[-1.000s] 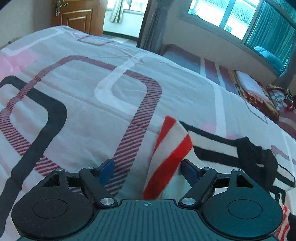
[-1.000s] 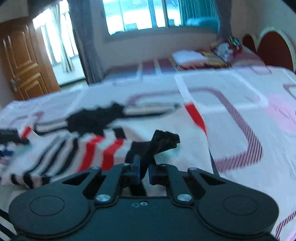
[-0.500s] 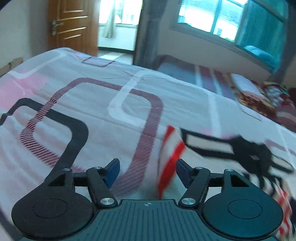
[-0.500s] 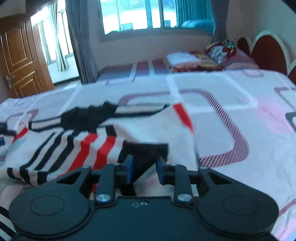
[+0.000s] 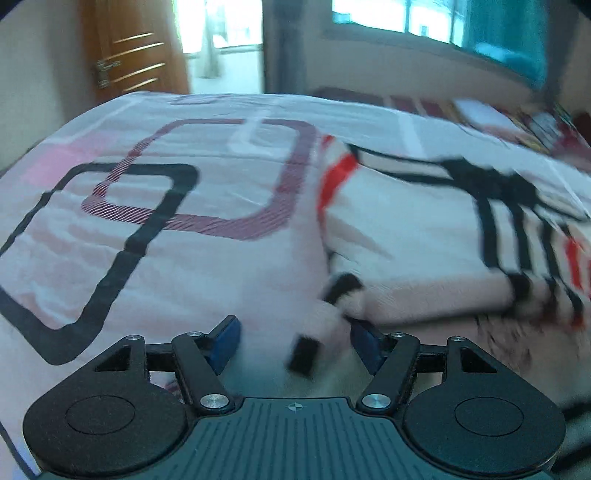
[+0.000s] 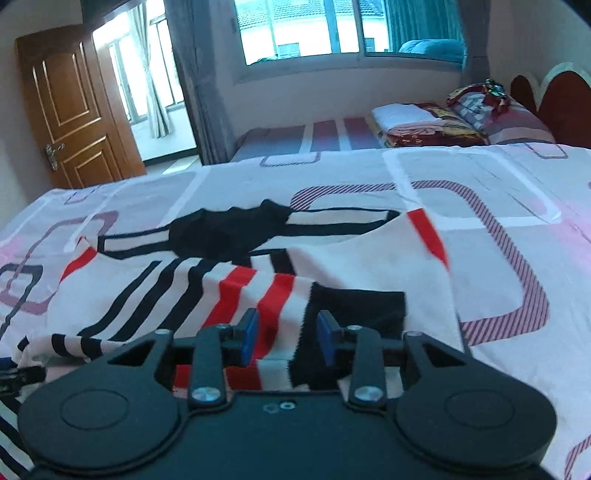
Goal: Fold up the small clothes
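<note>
On the patterned bedspread (image 6: 498, 229), the striped knit garment (image 6: 147, 288) lies partly folded at 12 o'clock of both wide-open, empty tongs, right gripper (image 6: 286, 334) and left gripper (image 5: 295, 341); soft, light and limp, it probably grips best at the black cuff (image 6: 354, 310).

Your bed (image 6: 480, 258) carries the striped shirt (image 6: 166, 291) spread across its patterned sheet, left of centre.

Garment (image 6: 236, 280) lies on bed (image 6: 480, 206), before window (image 6: 314, 26).
</note>
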Demonstrator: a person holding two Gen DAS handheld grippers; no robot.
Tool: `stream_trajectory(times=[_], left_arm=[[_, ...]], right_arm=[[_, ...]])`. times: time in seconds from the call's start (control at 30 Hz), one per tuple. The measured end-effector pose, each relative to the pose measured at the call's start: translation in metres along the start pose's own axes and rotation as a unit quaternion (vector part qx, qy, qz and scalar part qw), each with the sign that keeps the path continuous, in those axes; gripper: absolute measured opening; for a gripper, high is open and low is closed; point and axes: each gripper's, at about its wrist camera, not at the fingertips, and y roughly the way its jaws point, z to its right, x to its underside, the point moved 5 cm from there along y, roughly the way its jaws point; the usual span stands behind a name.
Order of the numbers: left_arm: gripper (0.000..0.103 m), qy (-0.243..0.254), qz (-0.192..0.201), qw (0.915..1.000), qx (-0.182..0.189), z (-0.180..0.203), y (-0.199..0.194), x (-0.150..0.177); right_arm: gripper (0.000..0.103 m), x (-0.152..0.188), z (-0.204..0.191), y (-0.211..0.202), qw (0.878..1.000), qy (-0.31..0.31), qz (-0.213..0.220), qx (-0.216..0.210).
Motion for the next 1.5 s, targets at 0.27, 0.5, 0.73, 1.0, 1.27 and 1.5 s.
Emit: stream_trajectory(times=[0.27, 0.5, 0.73, 1.0, 1.27, 1.5], left_arm=[[0.076, -0.120, 0.024, 0.9923, 0.015, -0.030, -0.003, 0.014], [0.076, -0.130, 0.028, 0.9907, 0.028, -0.021, -0.026, 0.008], [0.076, -0.090, 0.078, 0.9902, 0.073, 0.011, -0.065, -0.007], [0.076, -0.017, 0.023, 0.9961, 0.083, 0.057, -0.005, -0.010], [0.096, -0.053, 0.004, 0.9983, 0.023, 0.018, 0.004, 0.009], [0.096, -0.011, 0.029, 0.9972, 0.068, 0.053, -0.046, 0.002]], right_arm=[[0.036, 0.025, 0.005, 0.008, 1.000, -0.019, -0.023, 0.003], [0.041, 0.015, 0.008, -0.009, 1.000, 0.011, -0.017, -0.015], [0.045, 0.009, -0.003, -0.011, 1.000, -0.002, -0.009, -0.023], [0.039, 0.010, -0.031, 0.005, 0.998, -0.042, -0.020, -0.034], [0.038, 0.031, 0.005, 0.002, 0.999, -0.042, -0.028, 0.000], [0.041, 0.017, -0.021, -0.024, 0.998, -0.049, -0.005, -0.025]])
